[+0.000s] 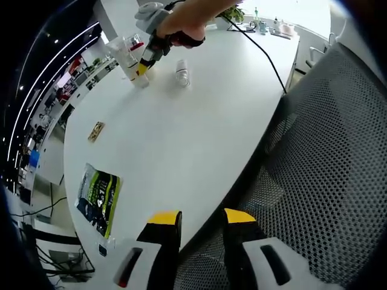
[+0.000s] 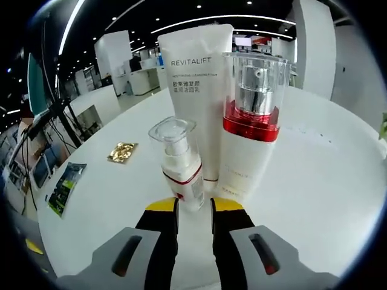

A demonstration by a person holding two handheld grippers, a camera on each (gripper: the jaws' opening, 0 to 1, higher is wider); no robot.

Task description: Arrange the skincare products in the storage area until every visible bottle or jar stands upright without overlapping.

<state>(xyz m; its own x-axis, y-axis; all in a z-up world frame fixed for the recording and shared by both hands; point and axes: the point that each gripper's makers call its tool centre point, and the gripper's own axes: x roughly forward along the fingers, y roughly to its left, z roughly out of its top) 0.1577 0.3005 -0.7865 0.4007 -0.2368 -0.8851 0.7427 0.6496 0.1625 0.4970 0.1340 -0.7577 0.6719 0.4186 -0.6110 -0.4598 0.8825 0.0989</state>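
- Bench [image 1: 181, 145] white and broad in my left gripper view, with a mesh chair back [image 1: 326, 181] crowding its near edge on the right.
- My left gripper [image 1: 202, 219] hangs over that edge, jaws spread and nothing between the yellow tips.
- Far across the bench I see the right gripper [image 1: 145, 63] in a hand [image 1: 184, 24], its tips down among the skincare products, with a black cable [image 1: 266, 57] trailing off behind it.
- Just beside that cluster lies a small clear jar [image 1: 182, 72], apparently on its side (too small for me to be sure).
- In my right gripper view the right gripper [image 2: 193, 208] has a narrow gap between its jaws, right at the base of the small pump bottle [image 2: 179, 166]; I cannot tell whether the pads touch it.
- That small pump bottle stands upright, clear cap on top, red band around its middle.
- Just behind it stands a white tube [image 2: 196, 84] printed REVITALIFT, upright on its cap.
- Beside the tube is a taller pump bottle [image 2: 251, 133], also upright, with a clear cover over a silver pump and a red collar. The three stand close together.
- Off to the side on the bench: a gold foil sachet [image 2: 122, 151] lying flat, and nearer the edge a green-and-black packet [image 2: 65, 187].
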